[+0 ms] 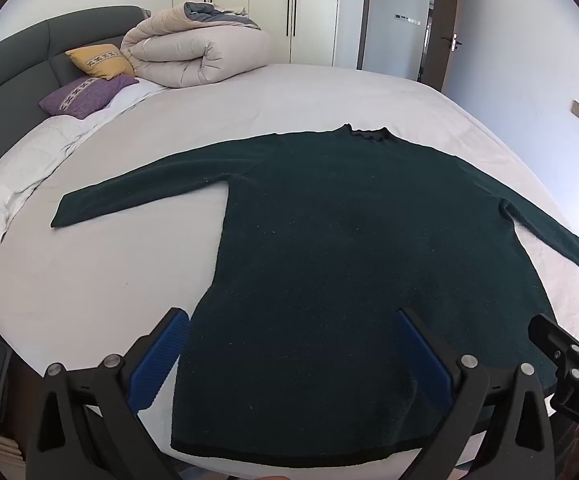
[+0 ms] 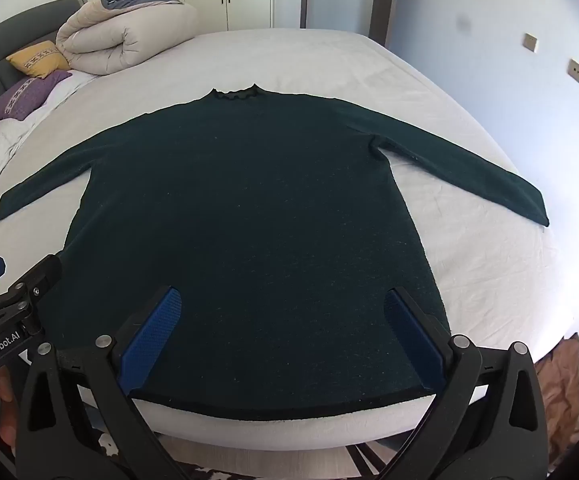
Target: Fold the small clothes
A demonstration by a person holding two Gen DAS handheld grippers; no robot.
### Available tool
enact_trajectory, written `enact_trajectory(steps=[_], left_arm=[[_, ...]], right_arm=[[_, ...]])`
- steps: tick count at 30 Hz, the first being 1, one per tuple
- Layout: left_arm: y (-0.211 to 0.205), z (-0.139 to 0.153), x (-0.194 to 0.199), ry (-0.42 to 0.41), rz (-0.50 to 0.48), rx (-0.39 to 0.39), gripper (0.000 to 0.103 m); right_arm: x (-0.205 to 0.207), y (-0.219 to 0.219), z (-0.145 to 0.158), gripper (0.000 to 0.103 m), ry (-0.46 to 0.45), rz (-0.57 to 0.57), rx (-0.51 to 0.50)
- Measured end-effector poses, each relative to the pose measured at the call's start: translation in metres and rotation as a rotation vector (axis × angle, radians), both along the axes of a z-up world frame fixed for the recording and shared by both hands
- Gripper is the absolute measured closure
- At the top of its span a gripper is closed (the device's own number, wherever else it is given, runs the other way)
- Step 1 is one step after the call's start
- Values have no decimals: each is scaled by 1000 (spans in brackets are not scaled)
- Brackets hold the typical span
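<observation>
A dark green long-sleeved sweater (image 1: 349, 240) lies flat on the white bed (image 1: 89, 280), collar away from me, both sleeves spread out to the sides. It also shows in the right wrist view (image 2: 249, 208). My left gripper (image 1: 289, 324) is open and empty, hovering above the hem at its left part. My right gripper (image 2: 283, 300) is open and empty above the hem's middle. The right gripper shows at the right edge of the left wrist view (image 1: 561, 344), and the left gripper at the left edge of the right wrist view (image 2: 17, 284).
A rolled beige duvet (image 1: 193, 52), a yellow cushion (image 1: 99, 60) and a purple cushion (image 1: 85, 94) sit at the headboard end. A white pillow (image 1: 21, 176) lies at the left. Wardrobes and a door stand behind the bed. The near bed edge (image 2: 289, 428) is just below the hem.
</observation>
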State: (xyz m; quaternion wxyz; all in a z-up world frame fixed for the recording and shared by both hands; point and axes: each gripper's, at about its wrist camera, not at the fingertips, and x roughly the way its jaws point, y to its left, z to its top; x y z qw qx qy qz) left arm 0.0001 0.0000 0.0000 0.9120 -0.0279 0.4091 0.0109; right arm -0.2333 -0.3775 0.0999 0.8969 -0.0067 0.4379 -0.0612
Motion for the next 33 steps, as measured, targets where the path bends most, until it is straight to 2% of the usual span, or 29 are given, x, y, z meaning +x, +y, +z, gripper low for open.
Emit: enact_trajectory(steps=[7, 12, 33], left_arm=[[-1, 0, 0, -1, -7, 3, 0], [12, -6, -7, 0, -10, 4, 0], [8, -12, -8, 10, -3, 5, 0]], right_arm=[[3, 0, 2, 0, -5, -10, 2], [1, 1, 0, 0, -9, -3, -3], [1, 1, 0, 0, -12, 2, -2]])
